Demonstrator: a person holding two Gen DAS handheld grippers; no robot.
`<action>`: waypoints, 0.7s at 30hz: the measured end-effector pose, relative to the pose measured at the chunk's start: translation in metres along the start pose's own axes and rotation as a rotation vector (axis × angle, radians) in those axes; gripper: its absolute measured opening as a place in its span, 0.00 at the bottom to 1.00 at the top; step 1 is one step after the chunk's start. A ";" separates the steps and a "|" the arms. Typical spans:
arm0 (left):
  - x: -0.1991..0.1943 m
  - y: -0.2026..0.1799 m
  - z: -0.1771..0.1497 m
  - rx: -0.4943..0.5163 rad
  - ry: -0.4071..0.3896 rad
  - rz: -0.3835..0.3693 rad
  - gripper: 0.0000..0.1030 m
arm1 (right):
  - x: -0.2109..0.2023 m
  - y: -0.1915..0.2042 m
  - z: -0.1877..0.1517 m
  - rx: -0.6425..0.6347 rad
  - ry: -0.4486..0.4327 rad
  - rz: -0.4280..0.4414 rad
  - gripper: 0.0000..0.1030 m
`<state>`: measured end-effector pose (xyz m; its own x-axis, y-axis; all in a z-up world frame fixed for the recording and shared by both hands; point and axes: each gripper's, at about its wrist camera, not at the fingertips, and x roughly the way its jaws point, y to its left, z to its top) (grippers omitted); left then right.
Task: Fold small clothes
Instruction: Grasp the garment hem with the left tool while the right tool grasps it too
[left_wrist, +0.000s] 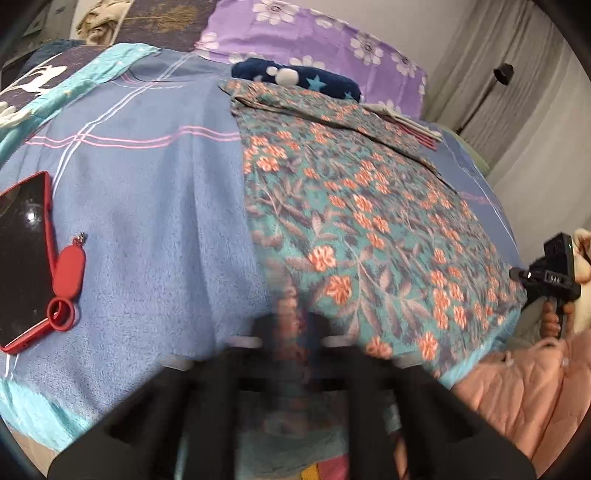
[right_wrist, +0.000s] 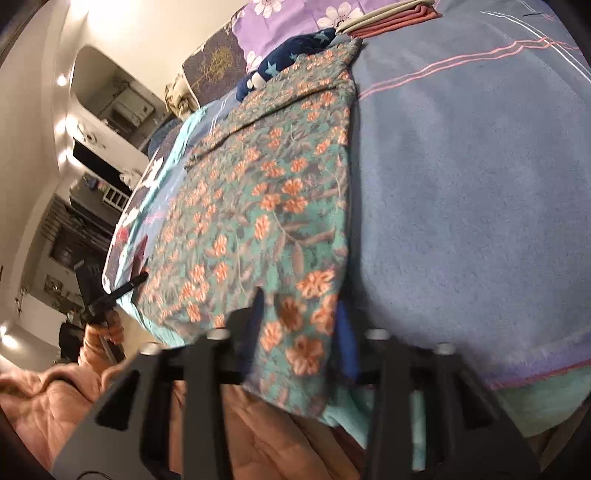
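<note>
1 floral garment (left_wrist: 354, 221) lay flat on blue blanket (left_wrist: 147, 206), both grippers, left (left_wrist: 295, 325) & right (right_wrist: 299, 328), clamped on its near hem; 1 red phone (left_wrist: 22, 258) left of garment.

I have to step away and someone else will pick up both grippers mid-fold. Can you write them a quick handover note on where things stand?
Left gripper: shut on the near edge of the floral garment, at its left corner.
Right gripper: shut on the same near edge, at the right corner.
The garment lies spread flat on the blue blanket, its far end by a navy star-print item.
A red phone lies on the blanket to the left, clear of the garment.
Done: garment laid out, both near corners gripped.
Left: carry the near edge over to the far edge, then finish folding.
</note>
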<state>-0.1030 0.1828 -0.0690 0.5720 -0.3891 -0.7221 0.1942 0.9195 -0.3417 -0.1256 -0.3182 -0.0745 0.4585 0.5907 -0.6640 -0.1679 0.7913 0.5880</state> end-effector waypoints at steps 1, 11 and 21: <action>-0.002 -0.002 0.003 -0.011 -0.009 0.012 0.02 | -0.002 0.000 0.004 0.013 -0.011 0.014 0.06; -0.099 -0.046 0.080 0.003 -0.412 -0.168 0.02 | -0.087 0.045 0.069 -0.067 -0.341 0.199 0.03; -0.143 -0.084 0.060 0.058 -0.513 -0.140 0.02 | -0.161 0.062 0.039 -0.181 -0.509 0.103 0.03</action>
<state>-0.1531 0.1642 0.0989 0.8509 -0.4447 -0.2797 0.3323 0.8679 -0.3692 -0.1756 -0.3703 0.0870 0.7884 0.5512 -0.2731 -0.3613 0.7742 0.5197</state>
